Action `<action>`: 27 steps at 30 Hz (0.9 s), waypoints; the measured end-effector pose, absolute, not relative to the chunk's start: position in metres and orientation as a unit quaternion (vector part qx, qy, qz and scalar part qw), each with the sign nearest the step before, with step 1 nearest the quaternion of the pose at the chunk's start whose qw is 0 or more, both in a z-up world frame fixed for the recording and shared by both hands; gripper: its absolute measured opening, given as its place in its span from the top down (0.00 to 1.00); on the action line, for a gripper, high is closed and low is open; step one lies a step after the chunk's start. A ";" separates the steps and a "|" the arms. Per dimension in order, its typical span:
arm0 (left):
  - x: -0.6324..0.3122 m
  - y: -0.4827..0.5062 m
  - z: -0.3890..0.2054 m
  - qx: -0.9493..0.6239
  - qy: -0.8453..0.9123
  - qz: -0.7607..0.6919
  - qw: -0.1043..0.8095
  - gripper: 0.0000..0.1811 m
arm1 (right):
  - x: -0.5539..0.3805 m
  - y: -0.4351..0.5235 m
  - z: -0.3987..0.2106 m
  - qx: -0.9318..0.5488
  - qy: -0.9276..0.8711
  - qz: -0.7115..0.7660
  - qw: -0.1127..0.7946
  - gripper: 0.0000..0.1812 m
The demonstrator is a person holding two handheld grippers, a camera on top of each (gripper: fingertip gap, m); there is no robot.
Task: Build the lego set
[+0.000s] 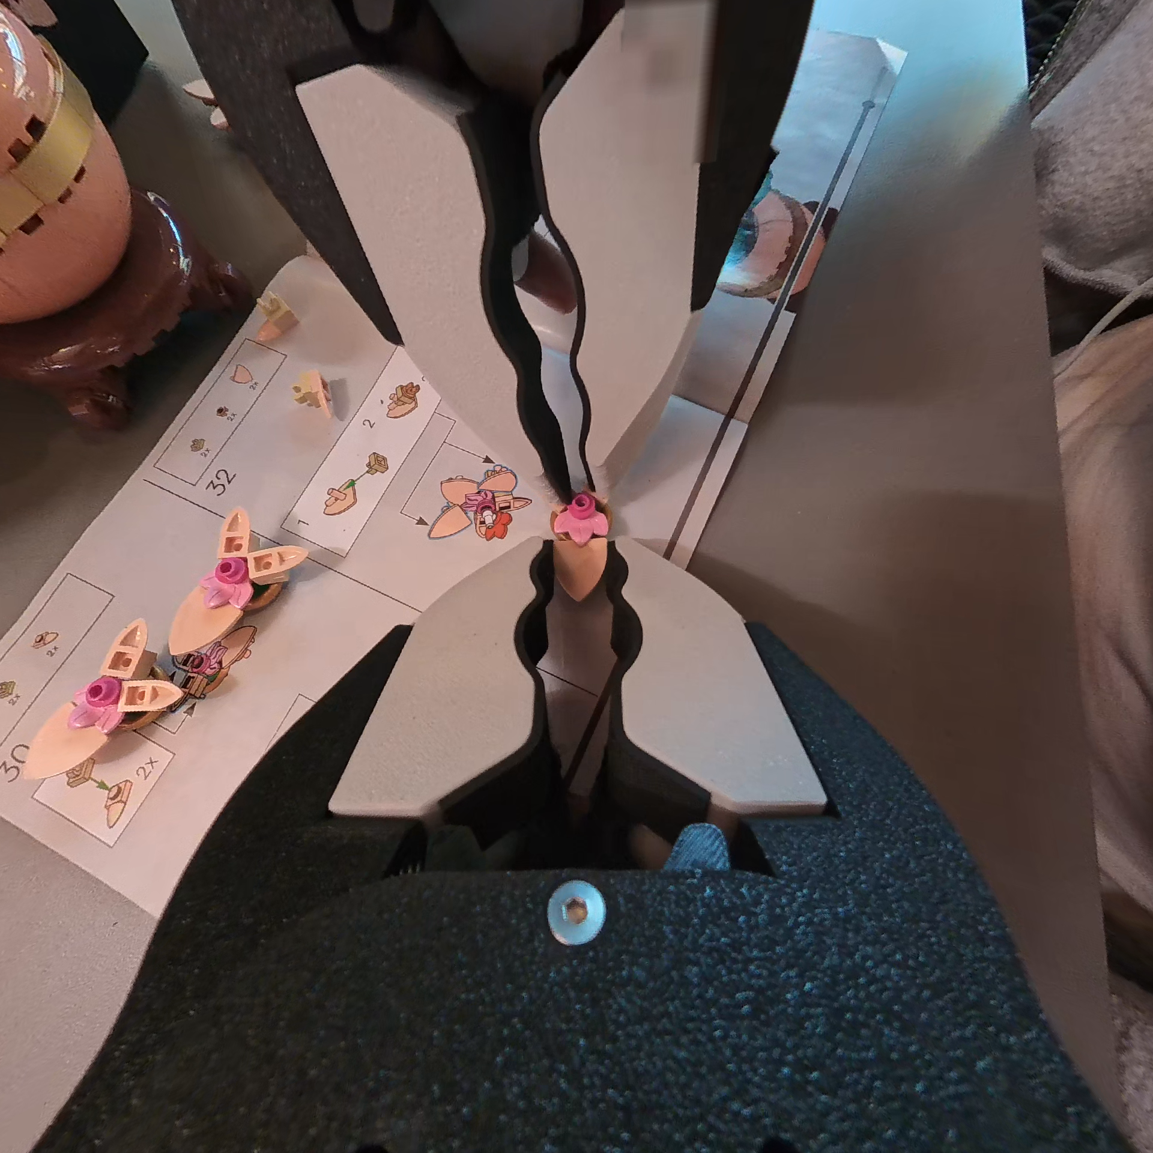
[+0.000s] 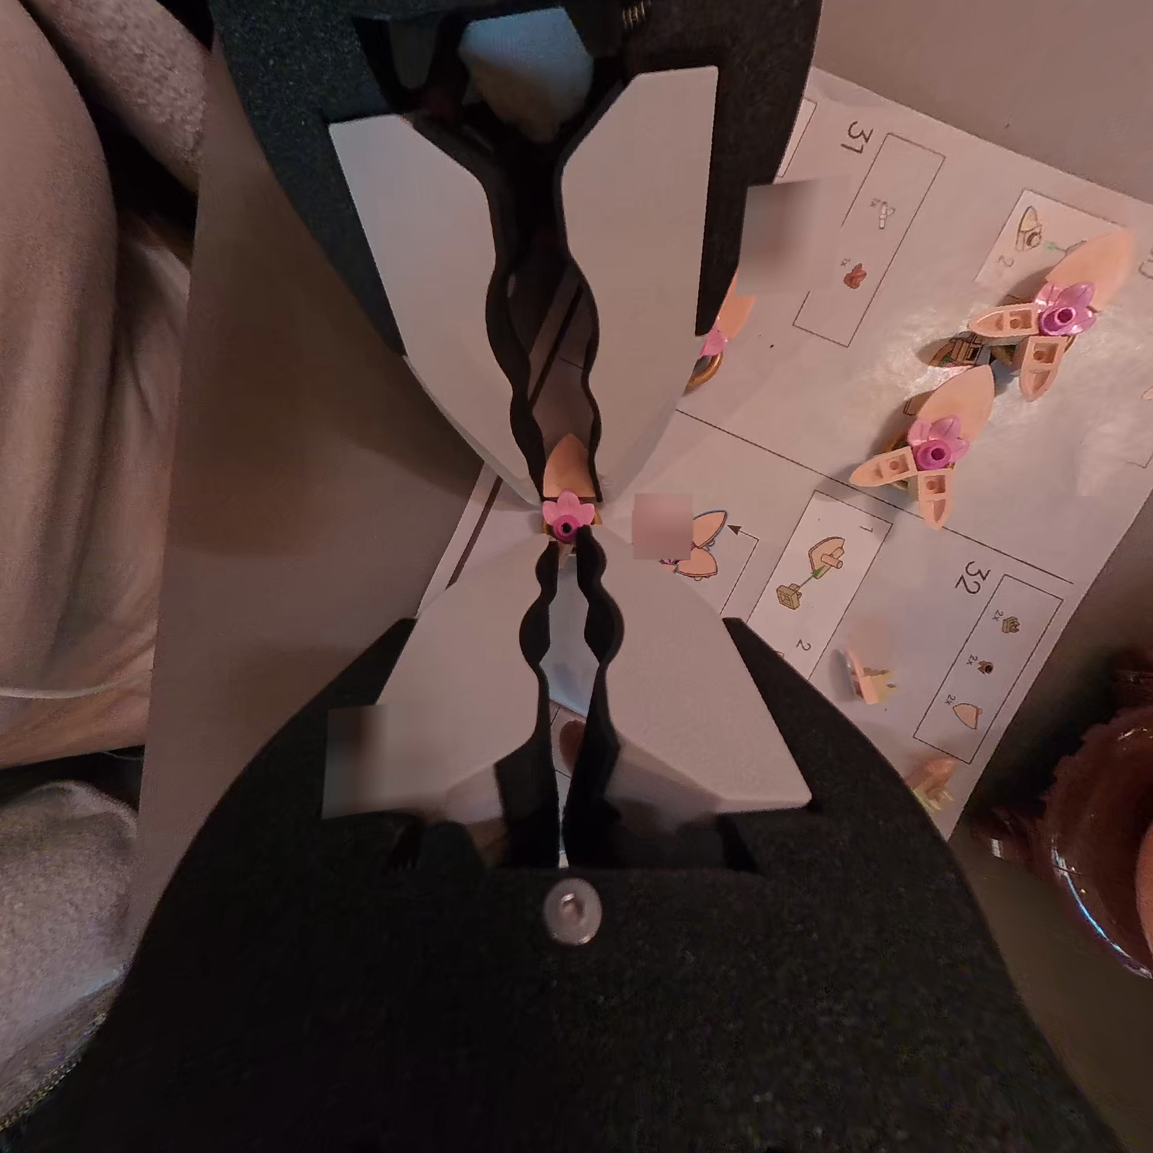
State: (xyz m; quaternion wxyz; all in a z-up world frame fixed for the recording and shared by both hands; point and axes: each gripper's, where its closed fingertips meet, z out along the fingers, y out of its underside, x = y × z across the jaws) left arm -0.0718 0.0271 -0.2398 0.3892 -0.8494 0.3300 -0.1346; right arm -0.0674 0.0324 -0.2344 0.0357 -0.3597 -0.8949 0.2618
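Left tool [image 1: 579, 561] grips petal piece [image 1: 580, 569] over printed instruction sheet [image 1: 262, 474]

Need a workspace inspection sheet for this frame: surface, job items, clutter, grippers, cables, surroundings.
Surface: grey table, open instruction booklet lying on it.
Job's things: small pink flower-and-peach-petal piece held between both grippers; two finished pink-and-peach flower assemblies on the booklet; pink egg-shaped model on brown stand.
Clutter: two small loose peach-and-yellow parts on the booklet.
Grippers: left gripper shut on the petal end; right gripper shut at the flower end.
Cables: nothing seen.
Surroundings: person's grey clothing beside the table.
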 end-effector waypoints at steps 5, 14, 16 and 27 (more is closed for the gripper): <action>-0.072 0.027 -0.240 -0.849 0.330 -0.134 0.389 0.91 | -0.068 0.032 -0.235 -0.364 -0.893 0.264 0.039 0.97; -0.072 0.027 -0.240 -0.848 0.332 -0.130 0.391 0.91 | -0.068 0.032 -0.235 -0.375 -0.887 0.267 0.037 0.97; -0.072 0.027 -0.240 -0.848 0.332 -0.129 0.392 0.91 | -0.068 0.032 -0.235 -0.375 -0.886 0.268 0.037 0.97; -0.079 0.037 -0.200 -0.816 0.227 -0.224 0.482 0.91 | -0.069 0.053 -0.167 -0.410 -0.786 0.441 0.142 0.84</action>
